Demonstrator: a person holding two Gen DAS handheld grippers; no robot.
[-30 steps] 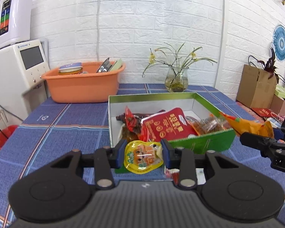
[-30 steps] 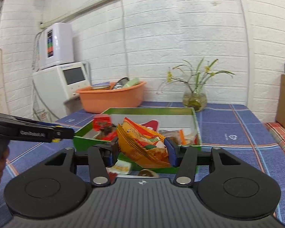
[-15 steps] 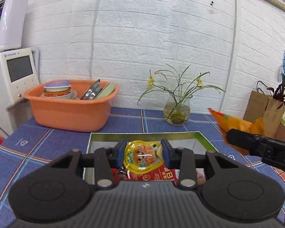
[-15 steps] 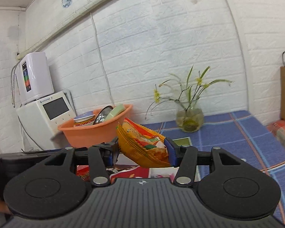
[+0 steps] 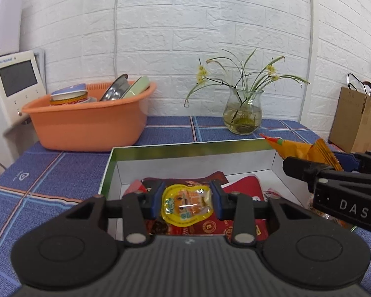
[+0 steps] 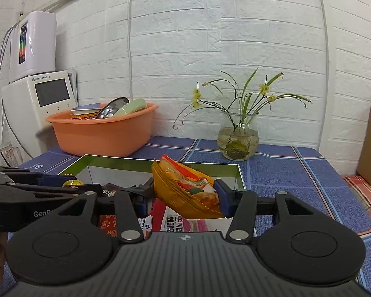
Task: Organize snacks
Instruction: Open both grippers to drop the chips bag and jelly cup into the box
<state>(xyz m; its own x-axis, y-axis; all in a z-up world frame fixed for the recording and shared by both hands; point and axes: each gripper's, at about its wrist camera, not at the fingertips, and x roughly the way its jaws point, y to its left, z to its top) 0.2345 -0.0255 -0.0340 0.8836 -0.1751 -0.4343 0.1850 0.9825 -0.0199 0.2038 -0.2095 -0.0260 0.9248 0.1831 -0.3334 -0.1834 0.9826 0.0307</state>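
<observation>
My left gripper (image 5: 187, 204) has its blue pads pinching a small round yellow-rimmed jelly cup with an orange cartoon lid (image 5: 186, 205), one pad pressed on each side. I see it held up over the open green-walled, white-lined cardboard box (image 5: 160, 148), above the red snack packets (image 5: 244, 188) lying inside.

My right gripper (image 6: 183, 195) has its jaws spread wide yet clamped on a crumpled orange snack bag with red and green print (image 6: 185, 188); the pads press into both of its sides. That bag hangs over the right half of the same box (image 6: 126, 160), above a white and pink packet with printed characters (image 6: 183, 224). From the left camera I see the right gripper (image 5: 316, 163) at the box's right wall with the orange bag (image 5: 301, 149) sticking out of it.

The box sits on a blue checked tablecloth (image 5: 49, 168). Behind it to the left stands an orange plastic basin (image 5: 86, 123) holding bowls and a metal dish; behind to the right, a glass vase of green stems with yellow flowers (image 5: 243, 113). A white brick wall (image 5: 185, 24) closes the back, with a white appliance with a dark screen (image 5: 14, 84) at far left and a brown paper bag (image 5: 353, 118) at far right.
</observation>
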